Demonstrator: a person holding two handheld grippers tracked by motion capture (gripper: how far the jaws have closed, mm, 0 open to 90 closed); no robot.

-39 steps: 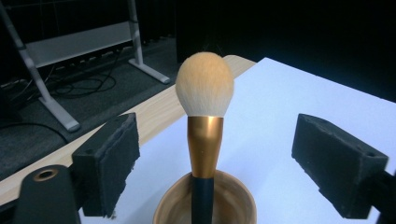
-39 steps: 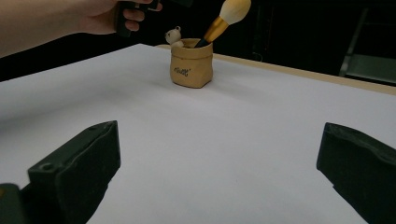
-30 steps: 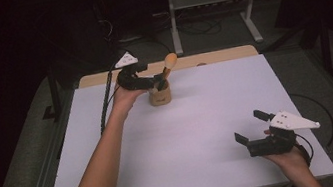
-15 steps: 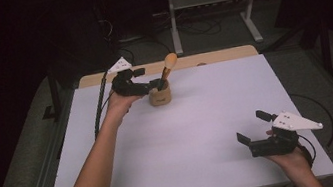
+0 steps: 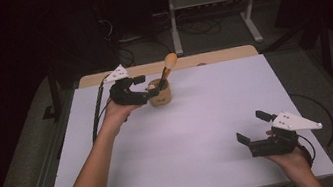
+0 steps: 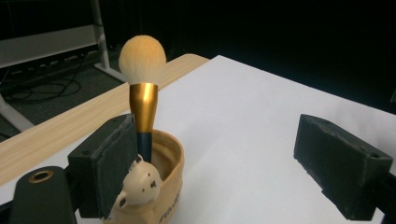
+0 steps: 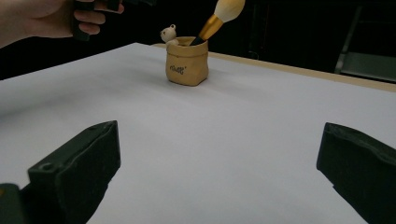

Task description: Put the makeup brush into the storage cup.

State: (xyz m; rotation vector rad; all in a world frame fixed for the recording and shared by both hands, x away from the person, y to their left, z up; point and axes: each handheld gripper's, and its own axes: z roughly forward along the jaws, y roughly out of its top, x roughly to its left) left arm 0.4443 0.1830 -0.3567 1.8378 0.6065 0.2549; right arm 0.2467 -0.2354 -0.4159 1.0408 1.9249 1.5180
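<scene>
Up at the far left of the white table (image 5: 202, 138), the left gripper (image 5: 146, 87) hangs just beside a small tan paper-bag-shaped pot (image 5: 160, 94) with a little bear figure (image 6: 139, 184) on its rim. A makeup brush (image 6: 142, 88) stands in the pot, leaning, its gold ferrule and pale bristle head well above the rim. The jaws stand wide apart, holding nothing; in the left gripper view one pad sits close against the pot and the brush's dark handle, the other far off over bare table.

The step in hand looks like dealing with the brush at the pot. To do it well, the person should centre the open jaws on the handle or ferrule rather than on the soft bristles, clear of the bear figure, then close gently. The pot looks light and could tip or drag if a pad pushes its wall.

The right gripper (image 5: 251, 128) rests near the table's near right corner, jaws likewise apart and empty, well apart from the pot.
</scene>
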